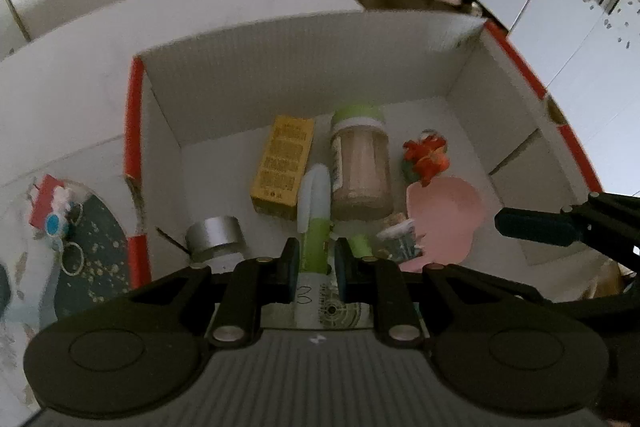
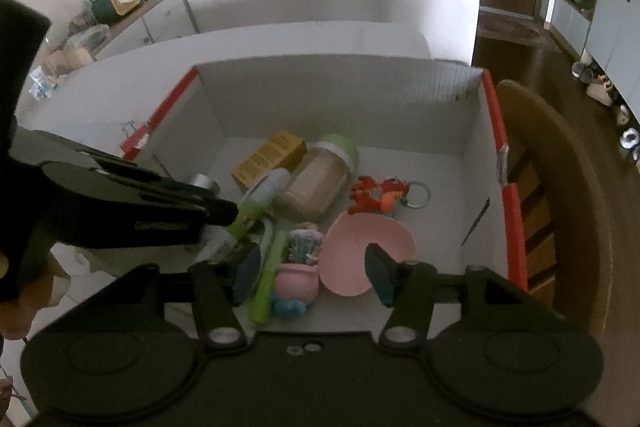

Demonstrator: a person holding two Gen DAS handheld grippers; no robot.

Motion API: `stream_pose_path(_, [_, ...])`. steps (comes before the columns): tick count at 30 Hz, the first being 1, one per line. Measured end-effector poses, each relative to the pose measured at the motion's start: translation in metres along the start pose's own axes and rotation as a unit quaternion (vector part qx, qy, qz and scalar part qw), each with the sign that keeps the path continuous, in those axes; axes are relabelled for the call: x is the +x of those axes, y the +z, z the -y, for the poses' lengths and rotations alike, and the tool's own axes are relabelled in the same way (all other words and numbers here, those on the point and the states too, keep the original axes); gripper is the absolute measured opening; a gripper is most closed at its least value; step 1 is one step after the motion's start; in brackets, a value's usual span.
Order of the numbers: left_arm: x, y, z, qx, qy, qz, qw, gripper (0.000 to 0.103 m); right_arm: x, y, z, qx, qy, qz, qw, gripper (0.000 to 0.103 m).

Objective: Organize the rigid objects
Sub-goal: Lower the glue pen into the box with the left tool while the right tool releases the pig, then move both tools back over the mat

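Observation:
My left gripper (image 1: 314, 263) is shut on a green and white tube (image 1: 314, 227) with a pale blue cap, held over the near side of a white cardboard box (image 1: 304, 51) with red edges. Inside the box lie a yellow carton (image 1: 282, 163), a jar with a green lid (image 1: 360, 163), a red toy keyring (image 1: 426, 157), a pink bowl (image 1: 444, 215) and a silver tape roll (image 1: 216, 233). My right gripper (image 2: 312, 267) is open and empty above the box's near side, over a green stick (image 2: 270, 275) and a small pink pot (image 2: 298, 281).
A dark patterned plate (image 1: 94, 255) with a keyring and red item lies left of the box. A wooden chair (image 2: 560, 187) stands at the box's right side. White cabinets line the far walls.

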State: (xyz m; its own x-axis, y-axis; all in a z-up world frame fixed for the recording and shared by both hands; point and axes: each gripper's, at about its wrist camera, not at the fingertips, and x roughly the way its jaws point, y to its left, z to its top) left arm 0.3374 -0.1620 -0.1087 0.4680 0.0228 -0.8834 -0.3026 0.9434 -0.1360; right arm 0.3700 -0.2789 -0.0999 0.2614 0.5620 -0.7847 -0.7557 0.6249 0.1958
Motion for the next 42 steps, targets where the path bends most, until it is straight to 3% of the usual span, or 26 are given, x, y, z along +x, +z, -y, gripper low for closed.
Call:
stream_pose_path(17, [-0.083,-0.021,-0.024,-0.003,-0.031,0.085,0.9959,0.018,-0.048,0.003,-0.046,0.004,0.012,0.070,0.997,0.076])
stream_pose_path(33, [-0.126,-0.051,-0.109,0.020,-0.058,0.125,0.9903,0.018,-0.049,0.008,-0.145,0.005,-0.001,0.095,0.995,0.086])
stream_pose_path(35, [-0.130,-0.053,-0.122,0.024,-0.058,0.130,0.9895,0.023,-0.046,0.011,-0.158,0.002,-0.002,0.095,0.995,0.086])
stream_pose_path(38, [-0.134,-0.055,-0.141,0.025,-0.060,0.138,0.9883,0.044,-0.038,0.016,-0.177,-0.002,-0.002,0.095,0.995,0.088])
stream_pose_path(40, [-0.136,-0.057,-0.154,0.023,-0.062,0.144,0.9873,0.066,-0.034,0.018,-0.188,-0.005,-0.002,0.095,0.995,0.089])
stream_pose_path(42, [-0.138,-0.058,-0.168,0.022,-0.060,0.152,0.9864,0.067,-0.028,0.021,-0.200,-0.011,-0.002,0.094,0.995,0.090])
